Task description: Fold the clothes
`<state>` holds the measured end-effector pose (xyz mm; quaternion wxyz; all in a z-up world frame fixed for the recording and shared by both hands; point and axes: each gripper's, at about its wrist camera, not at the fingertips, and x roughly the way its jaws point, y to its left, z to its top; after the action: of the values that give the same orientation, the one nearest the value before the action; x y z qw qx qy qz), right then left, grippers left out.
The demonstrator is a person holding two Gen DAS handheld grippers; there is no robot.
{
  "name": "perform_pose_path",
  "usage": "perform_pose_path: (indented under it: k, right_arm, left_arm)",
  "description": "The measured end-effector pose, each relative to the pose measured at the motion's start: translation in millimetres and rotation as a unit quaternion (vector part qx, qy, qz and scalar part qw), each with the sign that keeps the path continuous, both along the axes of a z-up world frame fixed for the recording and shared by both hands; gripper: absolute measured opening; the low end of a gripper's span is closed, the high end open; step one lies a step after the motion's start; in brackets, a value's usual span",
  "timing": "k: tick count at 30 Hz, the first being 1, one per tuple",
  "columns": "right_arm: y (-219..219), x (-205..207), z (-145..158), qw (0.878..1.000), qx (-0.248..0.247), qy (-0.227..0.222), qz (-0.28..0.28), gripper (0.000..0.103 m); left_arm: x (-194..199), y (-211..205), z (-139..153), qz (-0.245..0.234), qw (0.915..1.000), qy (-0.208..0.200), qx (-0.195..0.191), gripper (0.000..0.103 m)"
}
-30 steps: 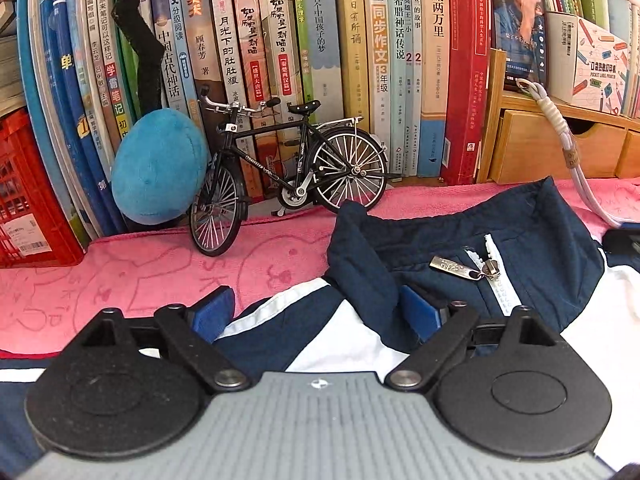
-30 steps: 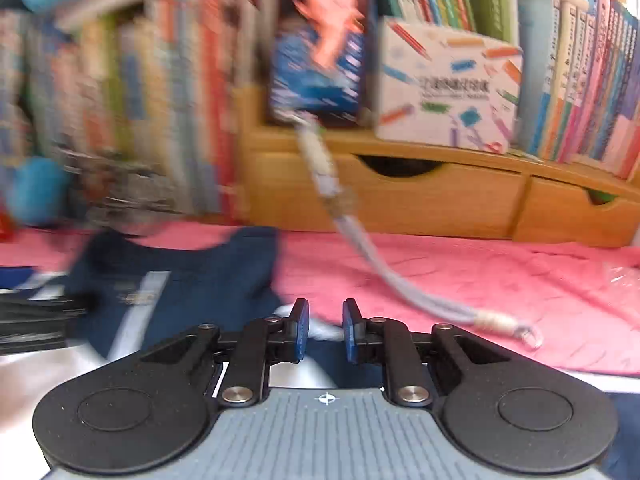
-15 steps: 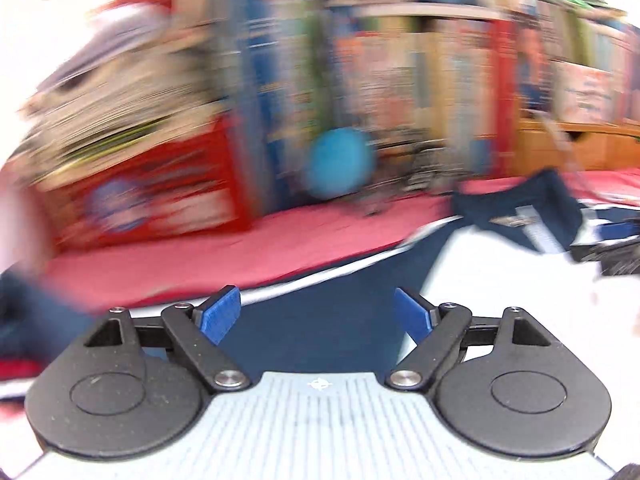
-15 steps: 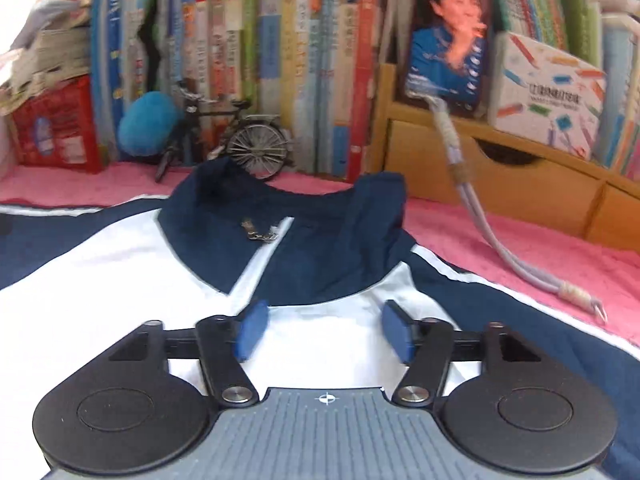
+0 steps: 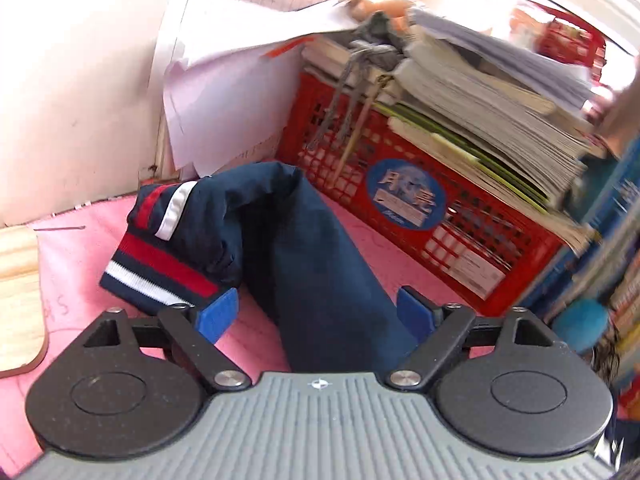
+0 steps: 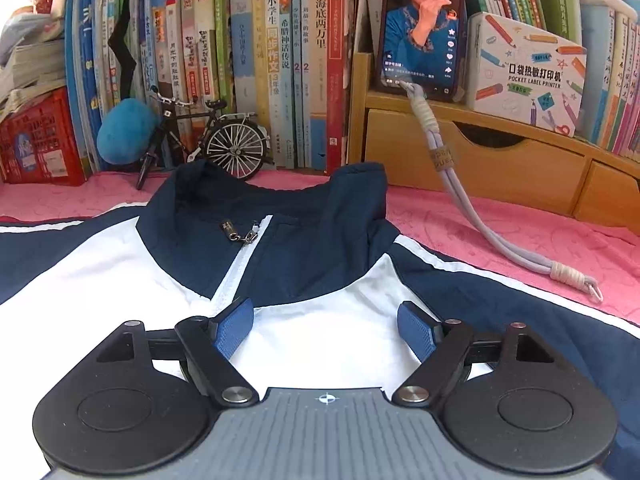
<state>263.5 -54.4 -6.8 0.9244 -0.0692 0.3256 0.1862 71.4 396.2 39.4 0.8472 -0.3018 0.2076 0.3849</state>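
A smooth, faintly glossy woven cloth is seen in the jacket [image 6: 320, 216], with a ribbed knit cuff [image 5: 156, 270] and a metal zip pull [image 6: 236, 232]. A matt textured pink cloth [image 6: 500, 232] is spread beneath; the crate [image 5: 420, 208] is glossy red plastic.

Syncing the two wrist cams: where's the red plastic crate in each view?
Left wrist: red crate fills the centre-right, behind the navy sleeve, books stacked on top.
Right wrist: same crate at the far left edge, small, on the pink cloth.
Shared landmark: the blue plush ball, low right edge on the left wrist, just right of the crate on the right wrist.
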Motion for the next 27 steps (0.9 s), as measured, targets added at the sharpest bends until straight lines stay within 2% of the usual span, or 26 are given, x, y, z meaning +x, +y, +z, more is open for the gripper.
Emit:
perform_pose_path:
  k: [4, 5, 7, 8, 9, 10, 11, 12, 13, 14, 15, 16, 17, 18, 20, 22, 23, 24, 25, 27]
  right_arm:
    - [0, 0, 0, 1.000, -0.001, 0.000, -0.001, 0.080]
    - [0, 0, 0, 1.000, -0.001, 0.000, -0.002, 0.081]
    - [0, 1, 0, 1.000, 0.000, 0.002, -0.003, 0.082]
    - [-1, 1, 0, 1.000, 0.001, 0.002, -0.003, 0.082]
    - [-1, 1, 0, 1.000, 0.001, 0.002, -0.003, 0.083]
    - [-1, 1, 0, 1.000, 0.001, 0.003, -0.003, 0.083]
    - [-1, 1, 0, 1.000, 0.002, 0.003, -0.003, 0.083]
    - [-2, 1, 0, 1.000, 0.002, 0.003, -0.003, 0.083]
    - [-2, 2, 0, 1.000, 0.002, 0.004, -0.003, 0.083]
    - [-2, 2, -1, 1.000, 0.003, 0.004, -0.003, 0.083]
    - [-2, 2, -1, 1.000, 0.003, 0.004, -0.003, 0.083]
    - [-2, 2, -1, 1.000, 0.003, 0.005, -0.003, 0.083]
    - [-3, 2, -1, 1.000, 0.003, 0.005, -0.003, 0.083]
    - [-3, 2, -1, 1.000, 0.004, 0.005, -0.004, 0.083]
    - [-3, 3, -1, 1.000, 0.004, 0.006, -0.004, 0.084]
    - [-4, 3, -1, 1.000, 0.005, 0.006, -0.004, 0.084]
    - [-3, 3, -1, 1.000, 0.004, 0.006, -0.004, 0.085]
    - [-3, 3, -1, 1.000, 0.004, 0.006, -0.005, 0.085]
    - [-3, 3, 0, 1.000, 0.004, 0.006, -0.005, 0.085]
    - [-3, 3, 0, 1.000, 0.003, 0.006, -0.006, 0.086]
  left_arm:
    - [13, 38, -9, 0.072, 0.9958, 0.009, -0.056, 0.093]
    - [16, 43, -10, 0.082, 0.9949, 0.011, -0.058, 0.089]
    - [21, 43, -4, 0.081, 0.9963, 0.020, -0.020, 0.058]
    - [23, 41, 1, 0.078, 0.9967, 0.024, 0.004, 0.031]
    - [23, 36, 7, 0.074, 0.9962, 0.028, 0.038, 0.011]
    - [22, 28, 17, 0.069, 0.9938, 0.031, 0.082, 0.004]
    - [21, 17, 28, 0.061, 0.9878, 0.032, 0.140, 0.000]
    - [21, -1, 39, 0.042, 0.9744, 0.031, 0.219, 0.000]
    - [21, -20, 47, 0.012, 0.9533, 0.035, 0.300, 0.000]
    - [21, -39, 50, -0.035, 0.9325, 0.042, 0.357, 0.000]
    - [20, -58, 52, -0.092, 0.9117, 0.049, 0.397, 0.001]
    - [17, -73, 52, -0.143, 0.9032, 0.054, 0.401, 0.004]
    - [14, -84, 50, -0.189, 0.9066, 0.057, 0.373, 0.008]
    - [10, -91, 46, -0.211, 0.9150, 0.058, 0.339, 0.008]
    - [4, -92, 34, -0.201, 0.9429, 0.053, 0.261, 0.013]
    - [3, -74, 16, -0.130, 0.9694, 0.061, 0.199, 0.026]
    - [1, -58, 10, -0.085, 0.9796, 0.062, 0.171, 0.035]
    - [-1, -38, 4, -0.036, 0.9881, 0.060, 0.137, 0.050]
    - [-4, -18, -2, 0.013, 0.9931, 0.058, 0.102, 0.057]
    - [-15, 14, -11, 0.085, 0.9959, 0.020, 0.024, 0.072]
